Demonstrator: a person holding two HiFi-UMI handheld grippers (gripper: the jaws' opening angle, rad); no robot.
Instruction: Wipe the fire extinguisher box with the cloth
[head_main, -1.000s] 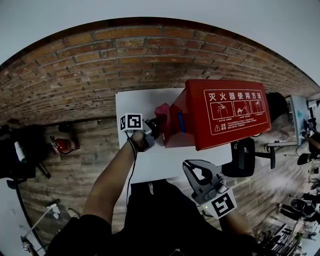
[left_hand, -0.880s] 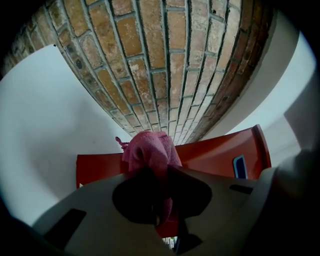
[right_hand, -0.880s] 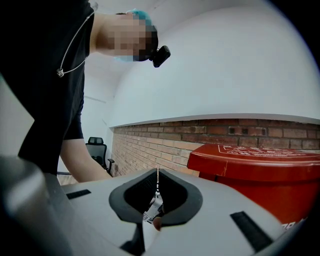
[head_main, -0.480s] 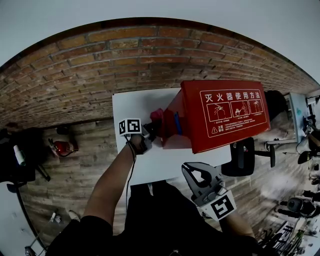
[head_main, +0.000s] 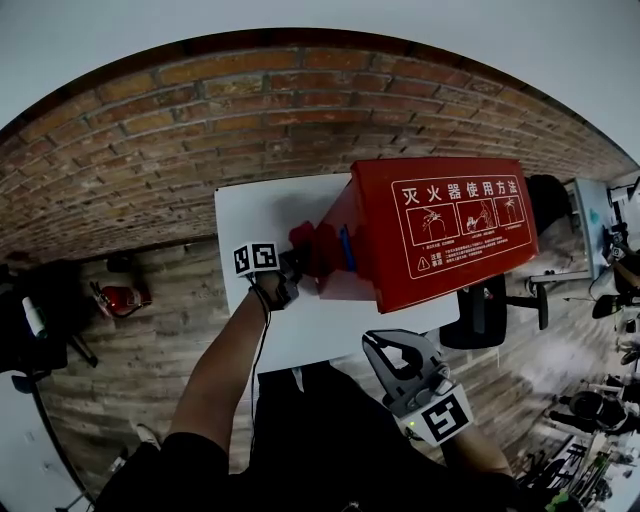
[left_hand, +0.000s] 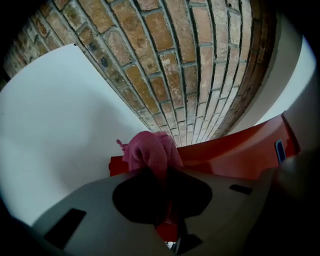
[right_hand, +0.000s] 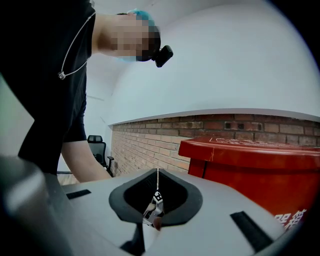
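The red fire extinguisher box (head_main: 440, 225) stands on the white table (head_main: 250, 215), its lid with white print facing up. My left gripper (head_main: 292, 262) is shut on a pink cloth (head_main: 303, 240) and presses it against the box's left side. In the left gripper view the bunched cloth (left_hand: 150, 152) sticks out past the shut left gripper (left_hand: 162, 175), with the red box wall (left_hand: 235, 155) just behind it. My right gripper (head_main: 395, 350) hangs shut and empty in front of the table, apart from the box. In the right gripper view the right gripper (right_hand: 157, 172) shows its jaws closed, with the box (right_hand: 260, 165) to the right.
A brick wall (head_main: 200, 110) runs behind the table. A small red extinguisher (head_main: 118, 298) lies on the wooden floor at the left. A black office chair (head_main: 490, 310) stands to the right of the table. The person's arm (right_hand: 80, 160) fills the left of the right gripper view.
The left gripper and the cloth have slid down the box's left side, towards the table. The right gripper has stayed in place.
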